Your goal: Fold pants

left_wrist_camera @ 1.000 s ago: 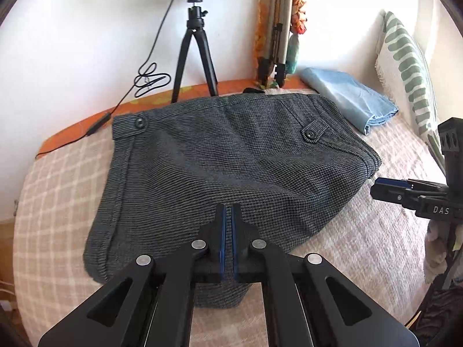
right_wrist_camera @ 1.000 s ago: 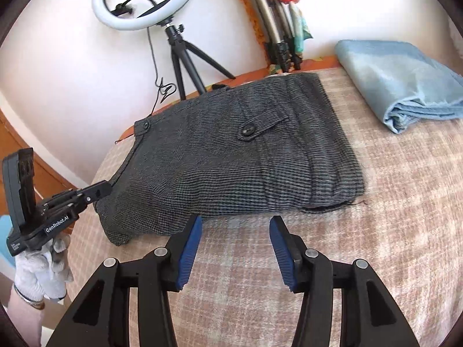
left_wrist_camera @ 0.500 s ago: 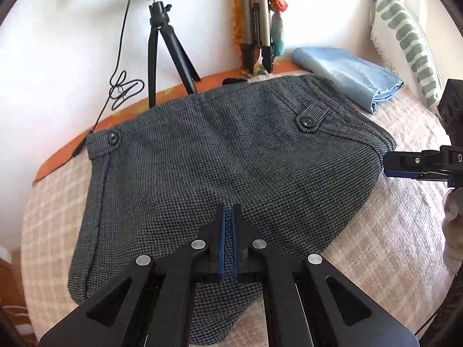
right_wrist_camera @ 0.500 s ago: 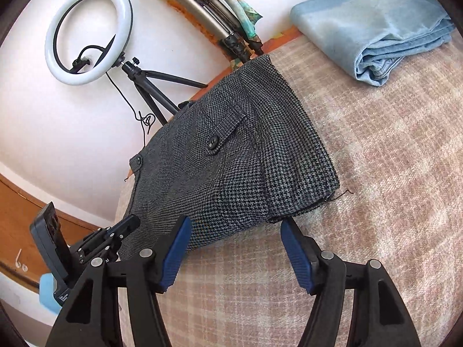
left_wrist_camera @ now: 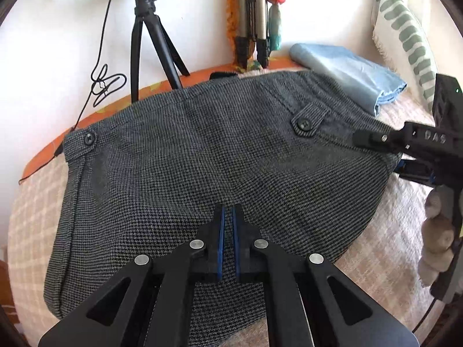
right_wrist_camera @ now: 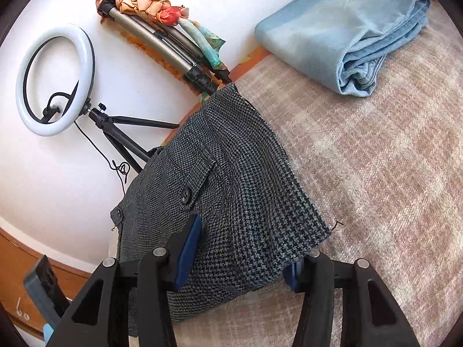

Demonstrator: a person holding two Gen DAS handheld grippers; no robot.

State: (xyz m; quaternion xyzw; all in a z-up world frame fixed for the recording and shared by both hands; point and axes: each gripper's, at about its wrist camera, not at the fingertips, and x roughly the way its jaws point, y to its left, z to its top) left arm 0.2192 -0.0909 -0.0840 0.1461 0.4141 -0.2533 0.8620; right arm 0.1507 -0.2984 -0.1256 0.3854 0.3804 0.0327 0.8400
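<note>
The left gripper [left_wrist_camera: 227,225] had its blue pads clenched almost together over the near part of the pants [left_wrist_camera: 202,179]; whether any cloth was pinched in the thin slit between them could not be made out, since the fingers covered that spot. The right gripper [right_wrist_camera: 243,248] stood straddling the pants' right-hand edge. Its jaws had just been closing, with a fold of the grey houndstooth cloth between them. The left pad lay on top of the fabric, while the right pad [right_wrist_camera: 290,274] was mostly hidden under the cloth's edge, so it could not be told whether the pads pressed on it.

The pants lay folded flat on the checked beige bedcover [right_wrist_camera: 376,173], waistband toward the wall, with one buttoned tab [left_wrist_camera: 308,118] near the right edge. Their near hem was cut off behind the left gripper's arms. In the left wrist view the right gripper [left_wrist_camera: 376,141] reached in from the right, its lower finger half hidden, and a gloved hand [left_wrist_camera: 437,231] showed below it, blurred. Behind lay a folded blue cloth [right_wrist_camera: 341,37], with a ring light [right_wrist_camera: 55,78] on a tripod by the wall.
</note>
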